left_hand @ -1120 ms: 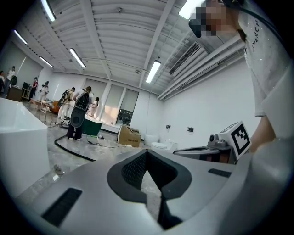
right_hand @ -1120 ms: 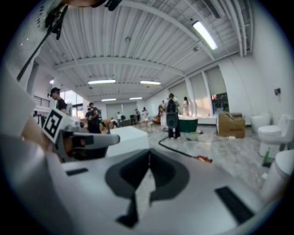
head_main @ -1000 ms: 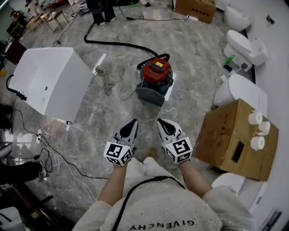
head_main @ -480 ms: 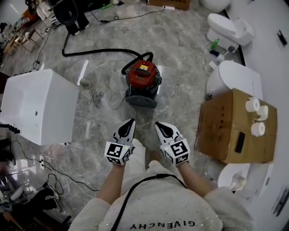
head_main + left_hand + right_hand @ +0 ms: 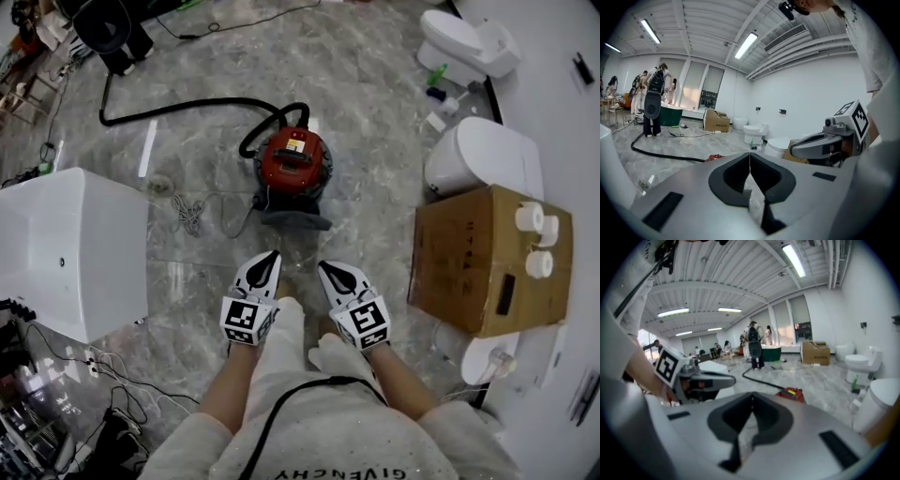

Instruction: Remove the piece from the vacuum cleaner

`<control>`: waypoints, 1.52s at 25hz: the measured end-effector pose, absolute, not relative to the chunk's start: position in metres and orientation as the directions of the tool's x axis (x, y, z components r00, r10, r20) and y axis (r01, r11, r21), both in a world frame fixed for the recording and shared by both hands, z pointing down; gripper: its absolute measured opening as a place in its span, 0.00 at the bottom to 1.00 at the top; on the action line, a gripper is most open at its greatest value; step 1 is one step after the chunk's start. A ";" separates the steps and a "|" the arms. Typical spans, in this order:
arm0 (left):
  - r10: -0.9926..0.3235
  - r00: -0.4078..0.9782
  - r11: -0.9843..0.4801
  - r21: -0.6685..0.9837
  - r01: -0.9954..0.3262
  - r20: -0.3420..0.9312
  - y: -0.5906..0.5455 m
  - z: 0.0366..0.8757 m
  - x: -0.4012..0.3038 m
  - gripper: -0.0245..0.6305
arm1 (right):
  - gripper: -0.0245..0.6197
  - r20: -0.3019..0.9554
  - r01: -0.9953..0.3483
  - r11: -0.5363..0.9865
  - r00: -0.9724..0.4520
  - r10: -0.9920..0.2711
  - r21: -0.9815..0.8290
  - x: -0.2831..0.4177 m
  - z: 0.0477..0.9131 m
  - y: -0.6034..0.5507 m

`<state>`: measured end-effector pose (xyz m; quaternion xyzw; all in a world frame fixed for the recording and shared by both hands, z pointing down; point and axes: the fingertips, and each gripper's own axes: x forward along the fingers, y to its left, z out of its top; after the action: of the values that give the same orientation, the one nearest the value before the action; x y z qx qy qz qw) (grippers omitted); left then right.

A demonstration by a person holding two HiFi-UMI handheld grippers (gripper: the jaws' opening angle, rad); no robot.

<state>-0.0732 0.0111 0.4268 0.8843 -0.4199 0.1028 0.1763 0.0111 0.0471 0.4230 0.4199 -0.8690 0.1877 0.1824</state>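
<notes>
A red vacuum cleaner [image 5: 294, 165] with a grey base stands on the marble floor in the head view, its black hose [image 5: 178, 109] curling away to the upper left. My left gripper [image 5: 268, 257] and right gripper [image 5: 325, 269] hover side by side just below it, both shut with nothing between their jaws. In the left gripper view the shut jaws meet at the left gripper [image 5: 750, 155] tip, and a sliver of the red vacuum cleaner [image 5: 714, 158] shows beyond. The right gripper [image 5: 752, 397] is likewise shut, with the vacuum cleaner [image 5: 793, 393] ahead to its right.
A white box-like cabinet [image 5: 61, 246] lies at the left with cables [image 5: 103, 366] beside it. A cardboard box [image 5: 485, 262] bearing paper rolls stands at the right. White toilets [image 5: 480, 155] line the right wall. A coiled cord [image 5: 192, 211] lies left of the vacuum cleaner.
The view has swung and closed in on the vacuum cleaner, which now sits nearer centre. Both grippers have come forward and lower toward it, still shut and side by side.
</notes>
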 end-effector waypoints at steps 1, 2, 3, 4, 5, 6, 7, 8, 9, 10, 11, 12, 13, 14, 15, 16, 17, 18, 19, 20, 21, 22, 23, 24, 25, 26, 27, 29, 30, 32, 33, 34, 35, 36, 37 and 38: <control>-0.693 0.638 -0.594 0.236 -0.769 0.336 0.008 0.434 -0.074 0.07 | 0.06 0.484 -0.801 0.573 -0.577 -0.658 -0.175 0.008 0.427 0.044; -0.676 0.652 -0.605 0.247 -0.757 0.344 0.006 0.441 -0.075 0.07 | 0.06 0.491 -0.803 0.570 -0.573 -0.656 -0.176 0.004 0.430 0.040; -0.656 0.667 -0.617 0.258 -0.744 0.354 0.003 0.450 -0.075 0.07 | 0.06 0.498 -0.805 0.567 -0.570 -0.653 -0.176 0.001 0.434 0.036; -0.635 0.681 -0.628 0.270 -0.730 0.365 0.001 0.459 -0.075 0.07 | 0.06 0.507 -0.806 0.565 -0.566 -0.650 -0.175 -0.001 0.439 0.032; -0.615 0.692 -0.636 0.281 -0.719 0.377 -0.001 0.468 -0.074 0.07 | 0.06 0.517 -0.808 0.564 -0.562 -0.646 -0.174 -0.003 0.444 0.029; -0.598 0.701 -0.643 0.291 -0.709 0.388 -0.003 0.478 -0.073 0.07 | 0.06 0.526 -0.808 0.563 -0.559 -0.641 -0.173 -0.004 0.450 0.026; -0.583 0.708 -0.649 0.297 -0.701 0.398 -0.005 0.486 -0.072 0.07 | 0.06 0.533 -0.809 0.562 -0.557 -0.636 -0.174 -0.005 0.456 0.024; -0.570 0.714 -0.654 0.302 -0.694 0.406 -0.008 0.494 -0.071 0.07 | 0.06 0.539 -0.808 0.561 -0.557 -0.632 -0.178 -0.006 0.462 0.022; -0.561 0.719 -0.658 0.305 -0.688 0.411 -0.010 0.500 -0.069 0.07 | 0.06 0.544 -0.807 0.561 -0.559 -0.627 -0.183 -0.007 0.468 0.020; -0.554 0.722 -0.660 0.310 -0.684 0.414 -0.012 0.506 -0.067 0.07 | 0.06 0.549 -0.806 0.561 -0.560 -0.620 -0.189 -0.008 0.476 0.019; -0.551 0.723 -0.658 0.315 -0.684 0.417 -0.014 0.512 -0.066 0.07 | 0.06 0.557 -0.804 0.561 -0.562 -0.612 -0.196 -0.010 0.484 0.018; -0.551 0.721 -0.651 0.324 -0.687 0.420 -0.017 0.518 -0.066 0.07 | 0.06 0.564 -0.803 0.560 -0.563 -0.604 -0.203 -0.011 0.493 0.016; -0.554 0.716 -0.637 0.337 -0.693 0.425 -0.020 0.525 -0.066 0.07 | 0.06 0.571 -0.802 0.559 -0.564 -0.596 -0.209 -0.012 0.502 0.014; -0.558 0.711 -0.620 0.354 -0.700 0.429 -0.025 0.532 -0.067 0.07 | 0.06 0.576 -0.802 0.557 -0.565 -0.591 -0.216 -0.013 0.510 0.010; -0.562 0.705 -0.602 0.371 -0.707 0.431 -0.030 0.540 -0.067 0.07 | 0.06 0.577 -0.801 0.554 -0.568 -0.587 -0.225 -0.014 0.517 0.006; -0.568 0.700 -0.587 0.384 -0.713 0.432 -0.035 0.546 -0.068 0.07 | 0.06 0.575 -0.801 0.550 -0.572 -0.585 -0.237 -0.015 0.523 0.001; -0.575 0.695 -0.575 0.392 -0.718 0.432 -0.040 0.552 -0.069 0.07 | 0.06 0.572 -0.801 0.543 -0.576 -0.584 -0.252 -0.016 0.530 -0.003; -0.581 0.691 -0.568 0.394 -0.723 0.431 -0.045 0.558 -0.070 0.07 | 0.06 0.569 -0.802 0.536 -0.579 -0.585 -0.265 -0.016 0.539 -0.008; -0.587 0.685 -0.563 0.391 -0.728 0.431 -0.050 0.564 -0.071 0.07 | 0.06 0.568 -0.803 0.529 -0.579 -0.585 -0.274 -0.016 0.548 -0.013; -0.594 0.679 -0.559 0.384 -0.734 0.432 -0.056 0.571 -0.072 0.07 | 0.06 0.570 -0.803 0.528 -0.579 -0.583 -0.275 -0.016 0.559 -0.018; -0.599 0.672 -0.559 0.373 -0.741 0.436 -0.062 0.578 -0.074 0.07 | 0.06 0.576 -0.802 0.533 -0.577 -0.579 -0.269 -0.016 0.569 -0.024; -0.602 0.664 -0.562 0.356 -0.747 0.444 -0.067 0.587 -0.075 0.07 | 0.06 0.586 -0.799 0.544 -0.575 -0.571 -0.255 -0.016 0.580 -0.029; -0.600 0.656 -0.569 0.333 -0.752 0.458 -0.072 0.597 -0.076 0.07 | 0.06 0.603 -0.795 0.561 -0.571 -0.558 -0.233 -0.016 0.591 -0.034; -0.594 0.647 -0.577 0.307 -0.757 0.479 -0.075 0.608 -0.077 0.07 | 0.06 0.624 -0.789 0.578 -0.562 -0.542 -0.208 -0.015 0.603 -0.037; -0.583 0.637 -0.586 0.282 -0.760 0.504 -0.077 0.621 -0.078 0.09 | 0.06 0.649 -0.783 0.595 -0.550 -0.525 -0.182 -0.014 0.614 -0.039; -0.569 0.628 -0.595 0.262 -0.760 0.530 -0.078 0.633 -0.078 0.11 | 0.06 0.674 -0.774 0.614 -0.537 -0.507 -0.155 -0.012 0.625 -0.040; -0.555 0.623 -0.605 0.247 -0.757 0.551 -0.078 0.644 -0.077 0.13 | 0.06 0.697 -0.763 0.634 -0.524 -0.490 -0.129 -0.011 0.635 -0.040; -0.527 0.621 -0.633 0.220 -0.742 0.580 -0.078 0.661 -0.075 0.16 | 0.06 0.735 -0.734 0.674 -0.502 -0.455 -0.084 -0.006 0.655 -0.040; -0.515 0.623 -0.648 0.209 -0.733 0.589 -0.078 0.669 -0.073 0.17 | 0.06 0.752 -0.720 0.691 -0.493 -0.438 -0.070 -0.005 0.665 -0.041; -0.490 0.632 -0.668 0.206 -0.715 0.600 -0.081 0.684 -0.070 0.20 | 0.06 0.775 -0.700 0.711 -0.484 -0.405 -0.066 -0.003 0.682 -0.045; -0.478 0.638 -0.671 0.218 -0.708 0.604 -0.083 0.691 -0.068 0.21 | 0.06 0.783 -0.697 0.714 -0.482 -0.393 -0.071 -0.003 0.690 -0.047; -0.466 0.643 -0.671 0.232 -0.705 0.608 -0.085 0.699 -0.066 0.24 | 0.06 0.789 -0.697 0.713 -0.479 -0.385 -0.075 -0.002 0.697 -0.050; -0.455 0.644 -0.670 0.241 -0.702 0.615 -0.087 0.706 -0.065 0.27 | 0.06 0.794 -0.698 0.712 -0.474 -0.380 -0.077 -0.001 0.702 -0.053; -0.447 0.643 -0.671 0.242 -0.701 0.622 -0.089 0.712 -0.063 0.29 | 0.06 0.800 -0.698 0.712 -0.468 -0.376 -0.074 0.001 0.708 -0.057; -0.441 0.640 -0.675 0.237 -0.698 0.629 -0.092 0.717 -0.062 0.31 | 0.06 0.806 -0.697 0.714 -0.459 -0.372 -0.067 0.003 0.712 -0.060; -0.435 0.637 -0.684 0.227 -0.694 0.637 -0.095 0.721 -0.060 0.32 | 0.08 0.814 -0.692 0.720 -0.450 -0.367 -0.058 0.005 0.717 -0.064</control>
<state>-0.0601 -0.0954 0.7212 0.8743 -0.3226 0.2783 0.2326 0.0052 -0.0641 0.7172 0.3192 -0.8288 0.1952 0.4160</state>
